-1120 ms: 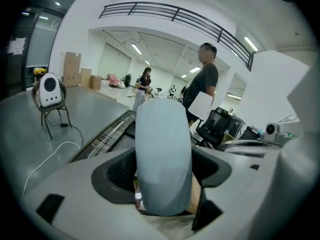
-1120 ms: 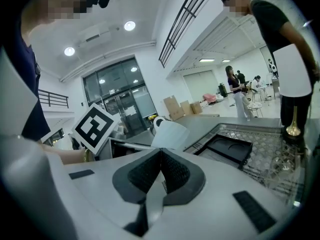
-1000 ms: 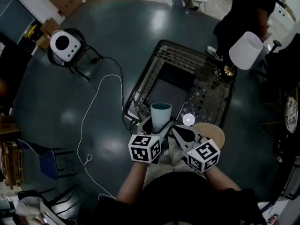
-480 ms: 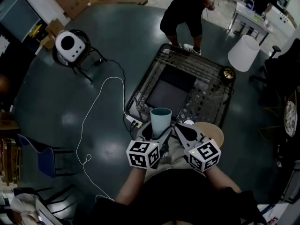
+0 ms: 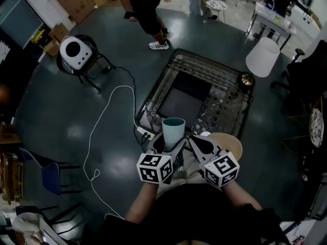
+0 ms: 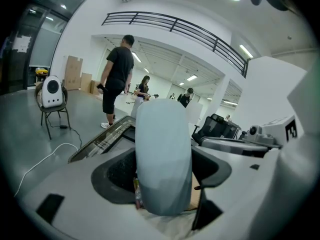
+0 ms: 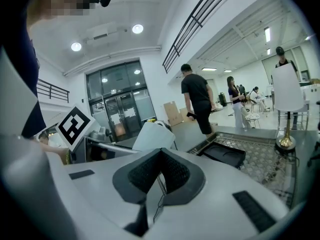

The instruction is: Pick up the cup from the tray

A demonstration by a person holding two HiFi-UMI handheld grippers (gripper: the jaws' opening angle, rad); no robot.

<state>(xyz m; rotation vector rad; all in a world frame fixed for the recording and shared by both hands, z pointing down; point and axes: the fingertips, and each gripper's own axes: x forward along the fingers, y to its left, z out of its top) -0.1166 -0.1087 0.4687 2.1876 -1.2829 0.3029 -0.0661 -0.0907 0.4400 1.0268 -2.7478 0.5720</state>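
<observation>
A pale blue-green cup [image 5: 173,130] stands upright between the jaws of my left gripper [image 5: 170,143], which is shut on it. The left gripper view has the cup [image 6: 163,159] filling the middle, clamped by the dark pads [image 6: 116,171] of the left gripper [image 6: 165,176]. The dark square tray [image 5: 182,101] lies beyond the cup on a patterned, dark-framed surface [image 5: 225,103], and nothing rests on it. My right gripper [image 5: 195,142] hangs just right of the cup, shut and holding nothing; its pads [image 7: 172,171] meet in the right gripper [image 7: 159,170] view.
A white lampshade [image 5: 262,57] with a brass base [image 5: 247,79] stands at the frame's far right corner. A white cable [image 5: 100,131] runs to a power strip [image 5: 145,133]. A white round device [image 5: 73,48] sits on a chair. A person [image 5: 143,9] walks beyond the frame.
The cup and both grippers have stayed almost still. A person in dark clothes has walked from the upper right across to the upper left behind the patterned surface.
</observation>
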